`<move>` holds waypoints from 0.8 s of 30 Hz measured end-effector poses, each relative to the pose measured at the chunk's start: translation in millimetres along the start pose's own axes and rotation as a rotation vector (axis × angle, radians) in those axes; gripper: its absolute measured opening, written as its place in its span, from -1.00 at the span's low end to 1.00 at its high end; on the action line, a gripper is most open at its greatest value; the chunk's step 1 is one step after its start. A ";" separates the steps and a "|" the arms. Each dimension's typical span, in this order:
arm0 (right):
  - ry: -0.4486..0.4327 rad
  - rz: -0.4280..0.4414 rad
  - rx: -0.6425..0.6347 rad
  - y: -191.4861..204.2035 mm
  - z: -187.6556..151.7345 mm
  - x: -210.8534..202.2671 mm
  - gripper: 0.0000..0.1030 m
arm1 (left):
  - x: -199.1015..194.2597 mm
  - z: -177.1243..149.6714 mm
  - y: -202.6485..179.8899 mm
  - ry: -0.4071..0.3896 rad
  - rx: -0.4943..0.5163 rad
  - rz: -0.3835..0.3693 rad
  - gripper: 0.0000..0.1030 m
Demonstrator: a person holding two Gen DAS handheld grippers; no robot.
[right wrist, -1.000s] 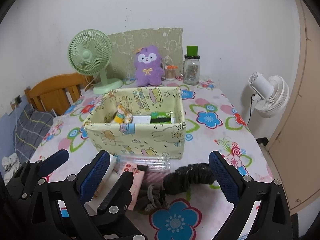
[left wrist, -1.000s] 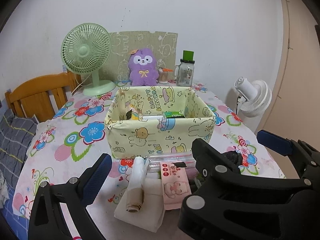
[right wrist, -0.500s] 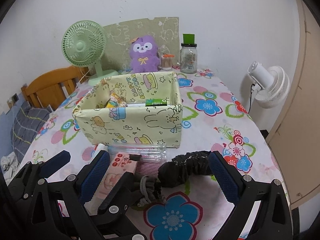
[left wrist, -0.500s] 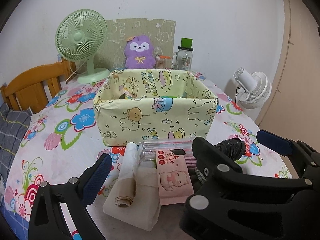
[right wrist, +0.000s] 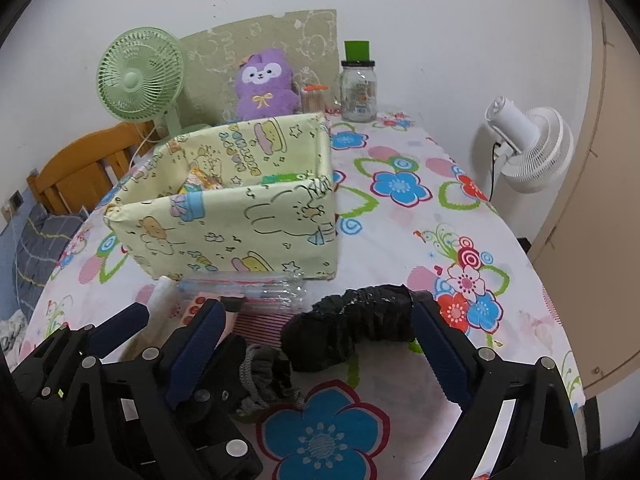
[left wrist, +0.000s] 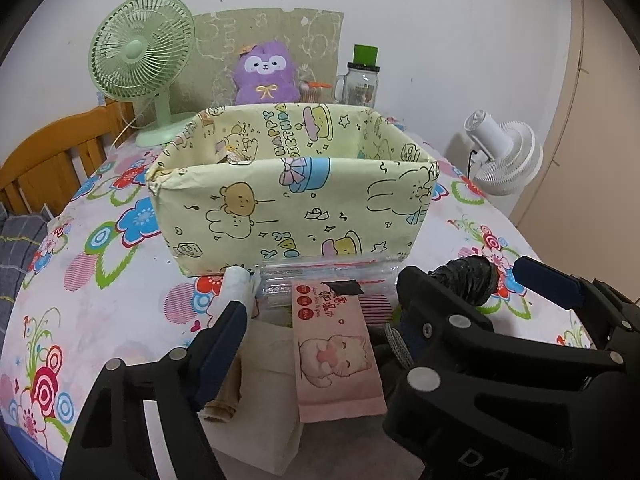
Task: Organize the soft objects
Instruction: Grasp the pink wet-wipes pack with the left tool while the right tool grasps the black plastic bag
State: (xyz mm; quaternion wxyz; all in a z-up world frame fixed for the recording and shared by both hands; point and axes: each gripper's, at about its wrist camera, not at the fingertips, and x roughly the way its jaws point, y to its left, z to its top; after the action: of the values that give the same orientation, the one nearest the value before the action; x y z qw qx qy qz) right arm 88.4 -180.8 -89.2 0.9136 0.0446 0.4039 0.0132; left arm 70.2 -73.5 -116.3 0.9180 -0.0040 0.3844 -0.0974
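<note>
A pile of soft things lies in front of the yellow-green cartoon box (left wrist: 240, 216) (right wrist: 224, 236). In it are a pink wet-wipes pack (left wrist: 336, 352), a white roll (left wrist: 239, 284), a beige folded cloth (left wrist: 268, 412), a clear striped packet (left wrist: 320, 276) (right wrist: 256, 292), a grey knit piece (right wrist: 264, 372) and a black crinkled bundle (right wrist: 352, 320) (left wrist: 468, 276). My left gripper (left wrist: 320, 332) straddles the wipes pack and cloth, its jaws closing without pressing on them. My right gripper (right wrist: 318, 352) straddles the black bundle and grey piece, jaws closing, pads apart from both.
At the back of the floral table (right wrist: 400, 240) stand a green fan (left wrist: 140, 60), a purple plush (left wrist: 266, 76) and a glass jar (right wrist: 358, 88). A white fan (right wrist: 528, 148) stands beyond the right edge, and a wooden chair (left wrist: 52, 152) is at the left.
Both grippers have sunk toward the pile, so the box and pile look larger and closer. The left jaws have narrowed around the wipes pack; the right jaws narrowed slightly.
</note>
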 end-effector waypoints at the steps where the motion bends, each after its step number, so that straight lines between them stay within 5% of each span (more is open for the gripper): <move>1: 0.004 -0.002 0.001 -0.7 -0.6 1.3 0.86 | 2.0 0.0 -0.7 0.006 0.002 0.000 0.52; 18: 0.052 -0.010 0.044 -12.6 -0.3 22.3 0.85 | 18.9 2.7 -10.3 0.054 0.030 -0.030 -0.09; 21: 0.055 -0.024 0.057 -15.1 0.9 23.3 0.63 | 22.2 5.6 -10.0 0.065 0.023 -0.036 -0.15; 24: 0.066 -0.020 0.079 -20.8 1.5 26.7 0.62 | 24.9 7.0 -10.1 0.074 0.020 -0.040 -0.21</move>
State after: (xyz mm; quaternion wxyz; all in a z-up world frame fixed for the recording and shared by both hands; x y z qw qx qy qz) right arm 107.3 -200.0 -109.8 0.8973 0.0759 0.4346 -0.0105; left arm 90.4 -88.5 -128.0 0.9011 0.0011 0.4169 -0.1196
